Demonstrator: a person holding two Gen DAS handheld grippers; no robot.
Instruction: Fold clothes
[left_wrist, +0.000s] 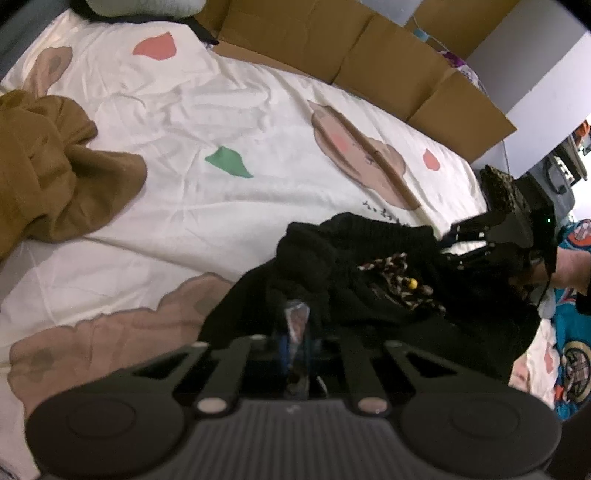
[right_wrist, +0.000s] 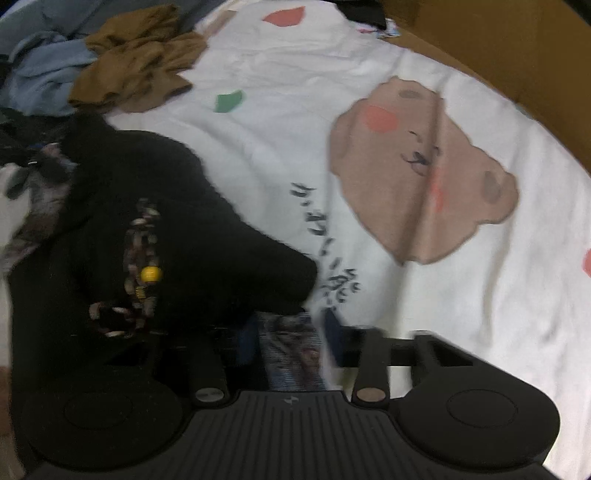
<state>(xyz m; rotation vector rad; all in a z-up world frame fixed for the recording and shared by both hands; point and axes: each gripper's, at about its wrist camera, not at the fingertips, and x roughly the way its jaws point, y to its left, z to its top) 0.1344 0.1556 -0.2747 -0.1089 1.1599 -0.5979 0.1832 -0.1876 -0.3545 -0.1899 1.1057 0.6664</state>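
A black knit garment (left_wrist: 332, 251) lies bunched on the cream cartoon-print bedsheet (left_wrist: 207, 110), with a leopard-print drawstring and a yellow bead (left_wrist: 413, 283) on top. My left gripper (left_wrist: 295, 317) is sunk into its near edge, and its fingers are pinched together on the black cloth. In the same view my right gripper (left_wrist: 452, 236) grips the garment's far right edge. In the right wrist view the black garment (right_wrist: 184, 221) fills the left, with the bead (right_wrist: 150, 274) on it. My right gripper (right_wrist: 291, 325) pinches its hem there; that view is blurred.
A crumpled brown garment (left_wrist: 55, 166) lies at the left of the bed, also in the right wrist view (right_wrist: 136, 62) beside a blue-grey garment (right_wrist: 44, 74). Flattened cardboard (left_wrist: 369, 66) lines the bed's far edge. A person's forearm (left_wrist: 570, 266) and teal patterned cloth (left_wrist: 576, 332) are at the right.
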